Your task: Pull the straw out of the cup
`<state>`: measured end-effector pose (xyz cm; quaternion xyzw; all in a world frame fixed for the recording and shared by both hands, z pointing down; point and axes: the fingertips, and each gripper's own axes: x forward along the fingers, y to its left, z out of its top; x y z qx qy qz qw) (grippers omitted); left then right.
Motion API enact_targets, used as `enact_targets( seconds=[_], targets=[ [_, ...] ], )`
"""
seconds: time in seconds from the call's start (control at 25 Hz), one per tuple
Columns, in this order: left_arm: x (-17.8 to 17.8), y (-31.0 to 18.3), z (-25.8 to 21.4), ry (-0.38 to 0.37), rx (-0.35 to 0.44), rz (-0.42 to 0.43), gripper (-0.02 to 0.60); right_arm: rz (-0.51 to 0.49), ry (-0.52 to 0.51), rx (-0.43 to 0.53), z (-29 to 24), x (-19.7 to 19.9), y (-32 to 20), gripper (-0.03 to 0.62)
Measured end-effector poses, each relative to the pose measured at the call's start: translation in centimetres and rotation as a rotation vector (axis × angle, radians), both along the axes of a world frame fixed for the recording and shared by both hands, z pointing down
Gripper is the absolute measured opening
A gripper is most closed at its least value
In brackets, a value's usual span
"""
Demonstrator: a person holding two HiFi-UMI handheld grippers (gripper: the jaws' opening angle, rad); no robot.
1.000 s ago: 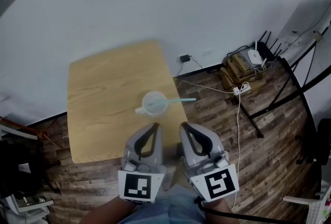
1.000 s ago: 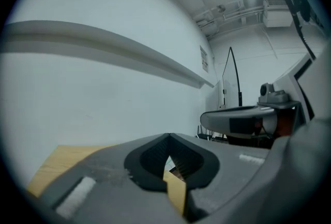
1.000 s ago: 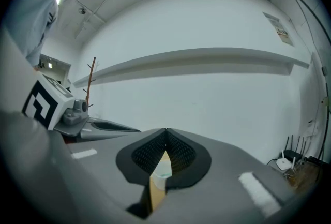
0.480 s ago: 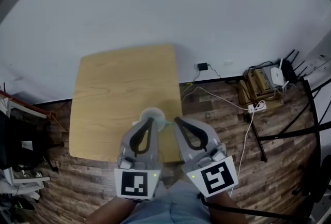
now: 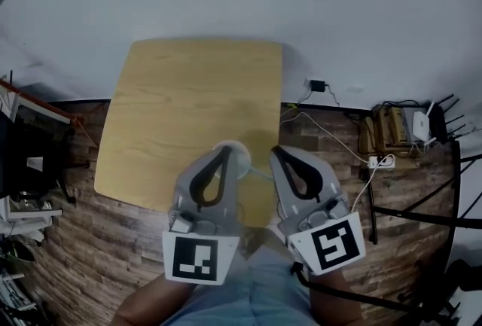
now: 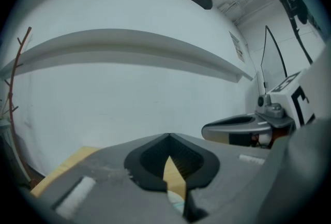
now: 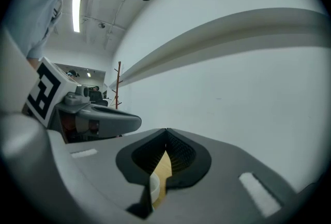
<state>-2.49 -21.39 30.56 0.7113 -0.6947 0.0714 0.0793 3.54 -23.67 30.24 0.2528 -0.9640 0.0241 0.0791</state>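
A clear cup point(image 5: 236, 156) stands near the front edge of the wooden table point(image 5: 181, 99). A short piece of its pale blue straw point(image 5: 258, 173) shows between my two grippers. In the head view my left gripper point(image 5: 225, 149) lies over the cup's left side with its tip on the rim line. My right gripper point(image 5: 277, 150) is just right of the cup. Both have their jaws closed tip to tip with nothing between them. Through the left jaws' loop a bit of the cup point(image 6: 176, 202) shows, and through the right jaws' loop the cup's rim point(image 7: 154, 184).
A white wall rises behind the table. On the wood floor to the right lie cables, a power strip point(image 5: 379, 161) and a box with a router point(image 5: 399, 125). Black stand legs point(image 5: 422, 215) cross the right side. A dark shelf point(image 5: 26, 166) stands at the left.
Both grippers have moved forward to the cup, which now lies partly under the left one. The straw, fully visible before, is now mostly hidden. The jaws stayed shut.
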Motion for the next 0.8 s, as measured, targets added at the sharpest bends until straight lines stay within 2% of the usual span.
enact_targets(
  seconds=[0.24,0.32,0.8],
  targets=[
    [-0.8,-0.9,2.5,0.066,-0.039,-0.015,0.011,-0.071,0.074,-0.066,3.9,-1.4,0.1,0.011],
    [-0.9,-0.9,3.4,0.095,-0.059,-0.02,0.011,-0.096,0.105,-0.08,5.2,-1.8,0.3,0.053],
    [-0.6,-0.3,8.9,0.21,-0.181,-0.045,0.011,-0.219,0.275,-0.154,13.5,-1.8,2.2,0.104]
  ],
)
